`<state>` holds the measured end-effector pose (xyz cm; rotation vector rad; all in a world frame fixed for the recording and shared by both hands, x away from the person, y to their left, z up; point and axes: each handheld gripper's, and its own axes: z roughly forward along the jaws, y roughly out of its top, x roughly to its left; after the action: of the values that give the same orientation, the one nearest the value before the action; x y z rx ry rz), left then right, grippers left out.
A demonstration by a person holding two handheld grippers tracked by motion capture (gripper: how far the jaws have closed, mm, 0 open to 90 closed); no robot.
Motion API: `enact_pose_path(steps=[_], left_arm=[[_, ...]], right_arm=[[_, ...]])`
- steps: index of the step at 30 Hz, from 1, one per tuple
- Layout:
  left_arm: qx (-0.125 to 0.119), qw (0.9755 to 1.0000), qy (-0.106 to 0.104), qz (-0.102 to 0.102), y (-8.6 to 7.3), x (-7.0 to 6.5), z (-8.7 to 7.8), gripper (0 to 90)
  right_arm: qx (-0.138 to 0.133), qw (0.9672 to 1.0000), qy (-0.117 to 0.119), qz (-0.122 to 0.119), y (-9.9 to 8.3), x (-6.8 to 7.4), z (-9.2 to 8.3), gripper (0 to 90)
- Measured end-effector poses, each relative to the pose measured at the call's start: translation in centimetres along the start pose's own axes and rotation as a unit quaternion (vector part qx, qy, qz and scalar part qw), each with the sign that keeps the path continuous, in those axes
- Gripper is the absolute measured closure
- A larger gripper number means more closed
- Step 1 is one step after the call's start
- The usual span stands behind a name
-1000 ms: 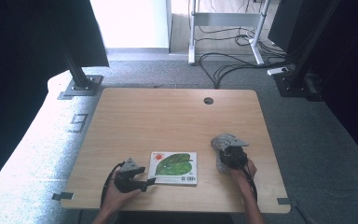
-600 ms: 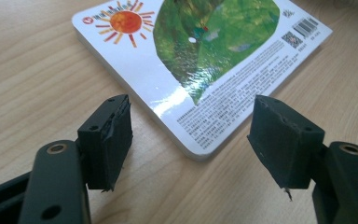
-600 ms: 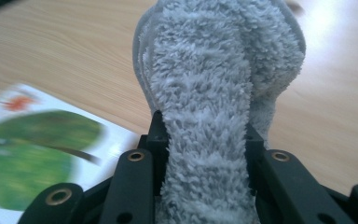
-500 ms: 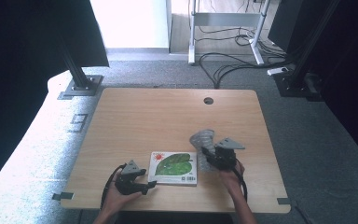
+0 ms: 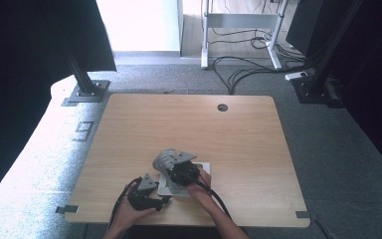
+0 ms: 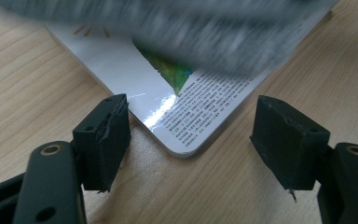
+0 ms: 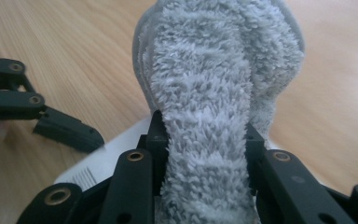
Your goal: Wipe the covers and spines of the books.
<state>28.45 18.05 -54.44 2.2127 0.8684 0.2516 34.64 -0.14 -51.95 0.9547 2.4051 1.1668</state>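
A thin white book [image 6: 191,116] with a green picture lies near the front edge of the wooden table [image 5: 189,124]. My left gripper [image 6: 191,135] stands open, a jaw on either side of the book's near corner without touching it; it sits by the book's left side [image 5: 165,199]. My right gripper [image 7: 205,135] is shut on a fluffy grey cloth [image 7: 219,70]; its jaws have just been closing with the cloth between them. It hangs over the book [image 5: 205,167] with the cloth [image 5: 165,160] pointing left. The cloth is a grey blur [image 6: 214,32] in the left gripper view.
A round cable hole [image 5: 222,107] sits at the table's far edge. Beyond the table are a black stand base [image 5: 84,92], a desk frame [image 5: 238,22] and floor cables [image 5: 258,69]. The left gripper's jaw [image 7: 65,130] shows at the left of the right gripper view.
My right gripper has carried the cloth leftward from the table's right side to above the book. The left gripper has stayed by the book's left side.
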Motion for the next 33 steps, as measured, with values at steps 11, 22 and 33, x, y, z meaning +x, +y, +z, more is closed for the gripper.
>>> enact_pose_path(steps=[11, 22, 33], left_arm=[[-0.005, 0.9999, -0.006, -0.01, 0.0, 0.3, 0.0, 28.9], [-0.007, 1.0, -0.003, -0.006, 0.0, 0.2, 0.1, 29.1], [-0.005, 1.0, 0.001, -0.004, 0.1, 0.0, 0.2, 28.6]], right_arm=[[0.013, 0.9993, -0.035, 0.005, -0.5, -0.5, 0.5, 64.4], [-0.015, 0.9921, -0.104, 0.069, -5.3, -5.5, -5.1, 64.2], [-0.049, 0.9925, -0.091, 0.065, -3.5, -3.9, -5.4, 64.2]])
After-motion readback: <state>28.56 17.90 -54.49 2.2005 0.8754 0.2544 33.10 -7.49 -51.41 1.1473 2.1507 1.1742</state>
